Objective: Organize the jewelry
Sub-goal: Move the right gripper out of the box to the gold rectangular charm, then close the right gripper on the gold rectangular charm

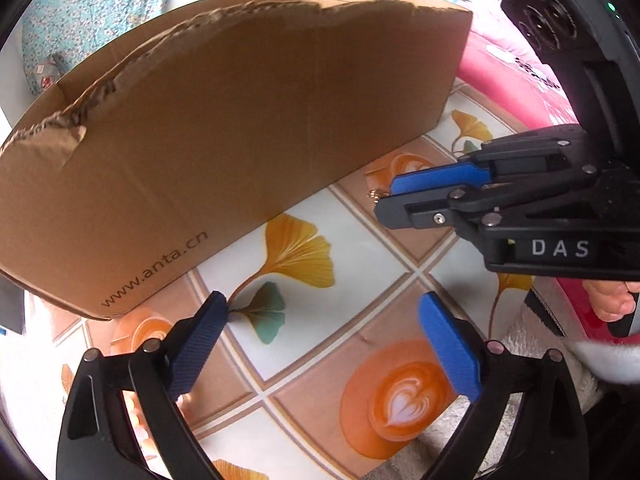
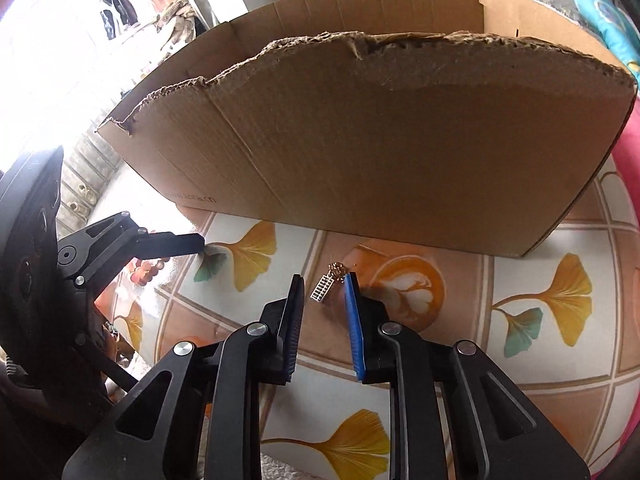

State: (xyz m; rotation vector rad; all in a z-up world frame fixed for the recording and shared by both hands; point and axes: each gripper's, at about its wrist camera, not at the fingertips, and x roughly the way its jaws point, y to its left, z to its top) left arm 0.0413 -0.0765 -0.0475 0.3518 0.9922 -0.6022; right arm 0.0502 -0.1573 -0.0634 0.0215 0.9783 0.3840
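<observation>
Currently: right tool (image 2: 323, 280) narrowed around pendant (image 2: 323, 290), not clamped | left tool (image 1: 320, 320) spread wide, empty | box (image 2: 380, 140) close behind for deposit

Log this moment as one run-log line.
left gripper: open, empty | right gripper: open, straddling gold pendant, no contact | cardboard box: behind | surface: tablecloth

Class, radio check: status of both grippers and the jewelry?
Left gripper wide open, empty. Right gripper part open around pendant, not pinching. Pendant on tablecloth. Cardboard box just behind.
</observation>
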